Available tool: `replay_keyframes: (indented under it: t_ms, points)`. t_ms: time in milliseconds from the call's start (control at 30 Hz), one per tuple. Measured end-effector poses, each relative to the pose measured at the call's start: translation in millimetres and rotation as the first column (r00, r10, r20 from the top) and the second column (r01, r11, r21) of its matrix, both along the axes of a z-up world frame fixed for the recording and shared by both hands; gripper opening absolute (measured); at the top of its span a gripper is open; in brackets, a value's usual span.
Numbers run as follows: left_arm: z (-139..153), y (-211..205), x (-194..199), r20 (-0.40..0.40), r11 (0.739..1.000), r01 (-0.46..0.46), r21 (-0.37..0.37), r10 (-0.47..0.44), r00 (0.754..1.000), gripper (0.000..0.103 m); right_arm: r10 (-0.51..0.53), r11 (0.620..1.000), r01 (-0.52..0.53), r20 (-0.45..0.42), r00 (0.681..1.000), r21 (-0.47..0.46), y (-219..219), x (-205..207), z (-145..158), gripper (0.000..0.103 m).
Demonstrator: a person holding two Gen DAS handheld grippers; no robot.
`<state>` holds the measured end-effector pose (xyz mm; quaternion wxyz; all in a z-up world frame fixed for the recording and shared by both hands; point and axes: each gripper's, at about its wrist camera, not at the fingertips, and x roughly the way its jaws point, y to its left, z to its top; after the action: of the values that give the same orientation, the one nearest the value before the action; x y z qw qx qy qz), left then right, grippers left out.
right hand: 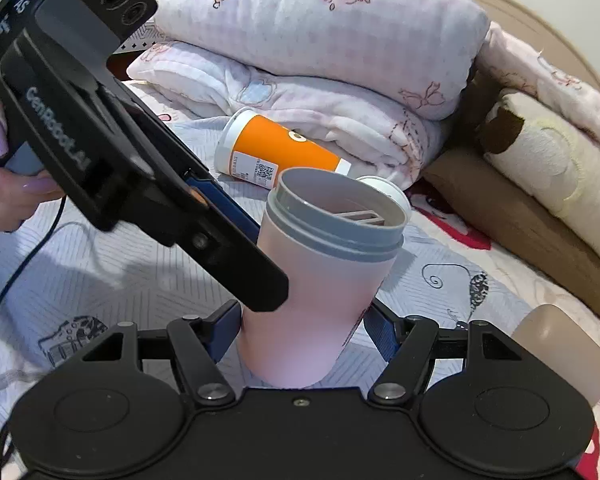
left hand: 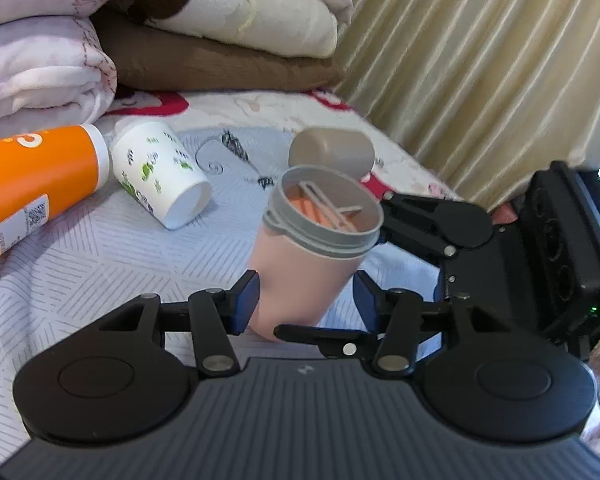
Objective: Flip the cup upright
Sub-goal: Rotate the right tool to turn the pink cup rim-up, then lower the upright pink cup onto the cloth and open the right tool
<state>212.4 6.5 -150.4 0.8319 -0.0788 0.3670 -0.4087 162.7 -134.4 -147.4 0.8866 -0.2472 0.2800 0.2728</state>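
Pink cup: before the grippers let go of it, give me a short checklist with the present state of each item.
1. pink cup mouth up: ok, the grey rim faces upward, though the body leans a little.
2. Base on the bedspread: cannot tell, the gripper bodies hide the bottom.
3. left gripper around the cup: ok, fingers on both sides of the lower body; firm contact cannot tell.
4. right gripper around the cup: ok, fingers flank the lower body; contact cannot tell.
5. Neighbours apart: ok, the white paper cup and orange cup lie on their sides, away from it.
6. Surface firm: not ok, it is soft bedding.
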Motion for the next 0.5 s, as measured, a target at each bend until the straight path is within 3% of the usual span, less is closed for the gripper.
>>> replay_keyframes:
  t_ms: [233, 500]
  points:
    - [1.4, -10.1, -11.7, 0.053, 0.999, -0.006, 0.038, 0.004, 0.999, 0.051, -0.021, 0.999, 0.020, 0.038, 0.999, 0.026, -7.0, -8.5, -5.0, 0.073]
    - [-1.8, -8.8, -6.2, 0.001, 0.999, -0.035, 0.014, 0.035, 0.999, 0.055, -0.017, 0.999, 0.016, 0.028, 0.999, 0.037, -8.8, -4.3, -4.3, 0.073]
